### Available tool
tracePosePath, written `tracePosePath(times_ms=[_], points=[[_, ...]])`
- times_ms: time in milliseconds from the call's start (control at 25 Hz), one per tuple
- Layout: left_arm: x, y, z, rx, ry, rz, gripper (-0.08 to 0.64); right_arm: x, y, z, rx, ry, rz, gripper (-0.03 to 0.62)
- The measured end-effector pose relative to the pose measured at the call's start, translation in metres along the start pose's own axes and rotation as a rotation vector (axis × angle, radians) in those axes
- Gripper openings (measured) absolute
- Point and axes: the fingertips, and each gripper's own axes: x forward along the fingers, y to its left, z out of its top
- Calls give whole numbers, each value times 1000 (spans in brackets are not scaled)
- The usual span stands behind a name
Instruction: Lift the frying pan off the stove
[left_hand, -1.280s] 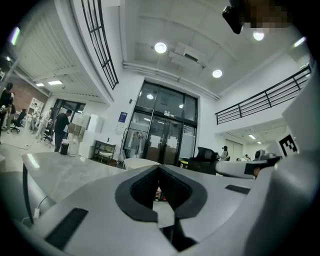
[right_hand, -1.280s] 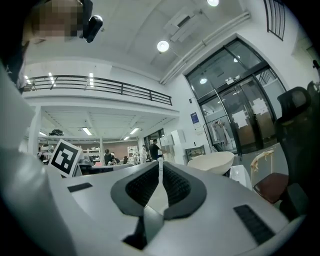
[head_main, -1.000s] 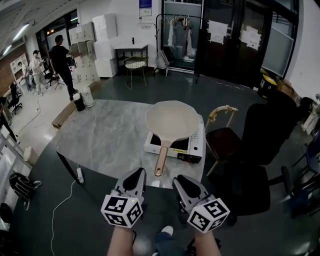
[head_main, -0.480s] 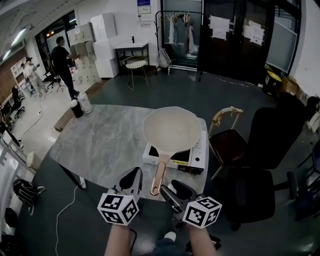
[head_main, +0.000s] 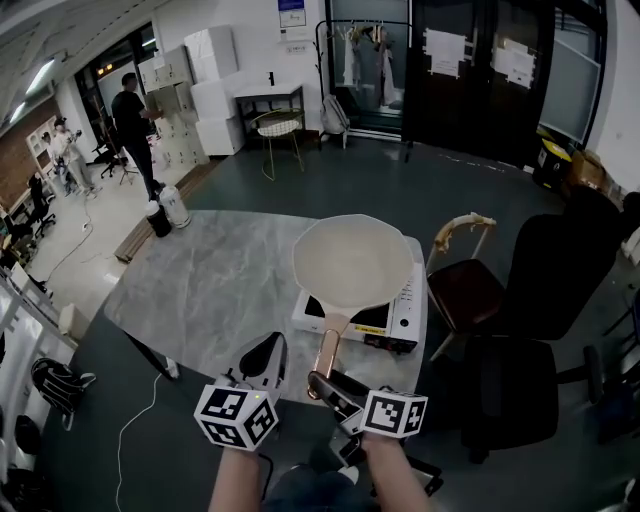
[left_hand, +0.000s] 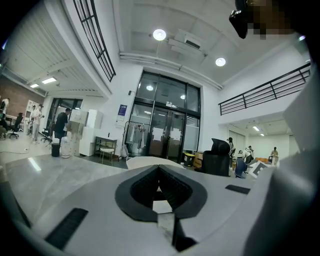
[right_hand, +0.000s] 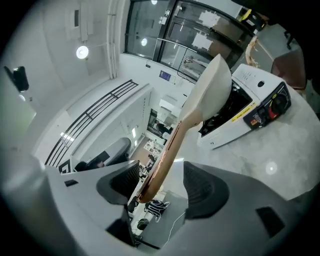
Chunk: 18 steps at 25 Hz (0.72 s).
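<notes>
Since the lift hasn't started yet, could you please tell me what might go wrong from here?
1. The jaws of the right gripper are opening around only the tip of the handle; a grip that far out may let the wide frying pan tilt or twist.
2. The stove sits near the table edge, so a dragged pan could shift it.

The cream frying pan sits level on a white portable stove at the near right of the grey marble table. Its copper-coloured handle points toward the near edge and overhangs it.
</notes>
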Motion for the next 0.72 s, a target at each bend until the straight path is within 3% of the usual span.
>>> tracePosePath(times_ms=[200, 280, 400, 560, 640, 720], points=[[-7, 8, -6, -21, 1, -3, 12, 12, 5, -12, 48, 31, 24, 267], [-6, 13, -7, -52, -8, -8, 12, 14, 7, -13, 80, 31, 33, 190], [0, 18, -9, -113, -15, -39, 12, 14, 8, -13, 119, 35, 35, 178], [15, 13, -15, -254, 26, -167, 26, 13, 8, -13, 136, 36, 9, 172], [21, 5, -22, -360, 68, -281, 172, 13, 8, -15, 147, 35, 0, 169], [26, -4, -29, -450, 121, -394, 238, 13, 8, -15, 160, 30, -1, 166]])
